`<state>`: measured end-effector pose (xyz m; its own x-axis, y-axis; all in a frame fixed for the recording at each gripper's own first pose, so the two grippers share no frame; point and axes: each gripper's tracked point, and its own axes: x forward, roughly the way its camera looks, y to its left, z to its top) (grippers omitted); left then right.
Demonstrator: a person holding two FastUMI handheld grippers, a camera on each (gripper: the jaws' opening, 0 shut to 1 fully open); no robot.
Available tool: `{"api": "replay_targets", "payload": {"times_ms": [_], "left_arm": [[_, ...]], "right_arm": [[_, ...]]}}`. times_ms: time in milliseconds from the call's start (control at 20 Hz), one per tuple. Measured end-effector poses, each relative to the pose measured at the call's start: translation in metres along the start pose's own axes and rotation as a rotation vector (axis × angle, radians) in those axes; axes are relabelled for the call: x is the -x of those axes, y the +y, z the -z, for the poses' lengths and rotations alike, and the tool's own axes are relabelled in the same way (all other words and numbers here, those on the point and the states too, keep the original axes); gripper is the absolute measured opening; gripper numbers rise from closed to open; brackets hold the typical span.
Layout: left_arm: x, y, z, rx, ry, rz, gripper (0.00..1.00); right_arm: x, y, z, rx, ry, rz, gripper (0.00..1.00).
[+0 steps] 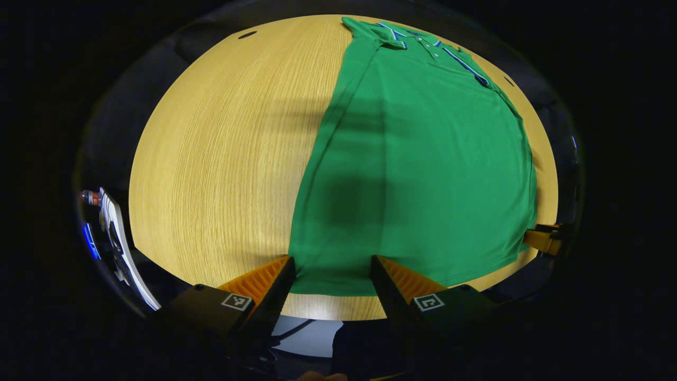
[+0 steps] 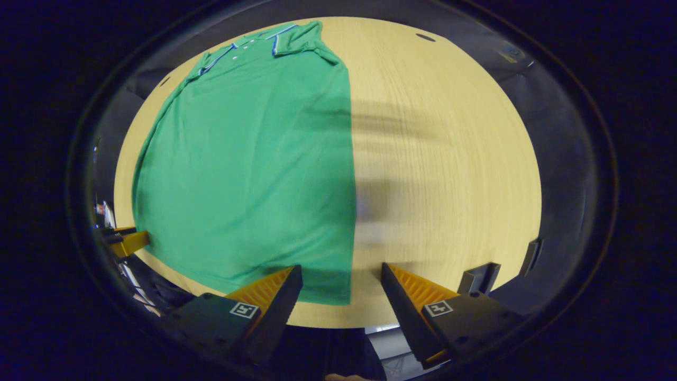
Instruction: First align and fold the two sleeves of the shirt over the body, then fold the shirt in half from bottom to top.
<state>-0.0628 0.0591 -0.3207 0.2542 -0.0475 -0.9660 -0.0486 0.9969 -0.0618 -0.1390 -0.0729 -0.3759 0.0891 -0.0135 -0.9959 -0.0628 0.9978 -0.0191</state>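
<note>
left gripper: jaws spread, holding nothing, over the polo shirt's bottom-left hem corner
right gripper: jaws spread, holding nothing, straddling the bottom-right hem corner
green polo shirt: flat on the worktop, both sleeves folded over the body, collar at far end, hem at near edge
worktop: light wood-grain, bare left and right of the shirt

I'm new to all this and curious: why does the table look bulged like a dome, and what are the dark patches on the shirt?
Fisheye bending rounds the table in both views; left gripper view is sharp, with shadows across the shirt; right gripper view is blurred, its shadows smeared.
</note>
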Motion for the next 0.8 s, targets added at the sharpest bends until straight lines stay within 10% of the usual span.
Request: {"api": "replay_targets", "payload": {"times_ms": [200,550,800], "left_arm": [[-0.001,0.001,0.000,0.001,0.045,0.001,0.95],[0.000,-0.013,0.000,-0.048,0.077,0.008,0.66],[-0.001,-0.020,-0.005,-0.026,0.066,0.021,0.20]], "right_arm": [[-0.001,0.001,0.001,0.013,0.054,-0.001,0.95],[0.000,0.008,0.004,-0.034,0.076,-0.015,0.02],[-0.003,0.007,0.003,-0.010,0.056,-0.036,0.05]]}}
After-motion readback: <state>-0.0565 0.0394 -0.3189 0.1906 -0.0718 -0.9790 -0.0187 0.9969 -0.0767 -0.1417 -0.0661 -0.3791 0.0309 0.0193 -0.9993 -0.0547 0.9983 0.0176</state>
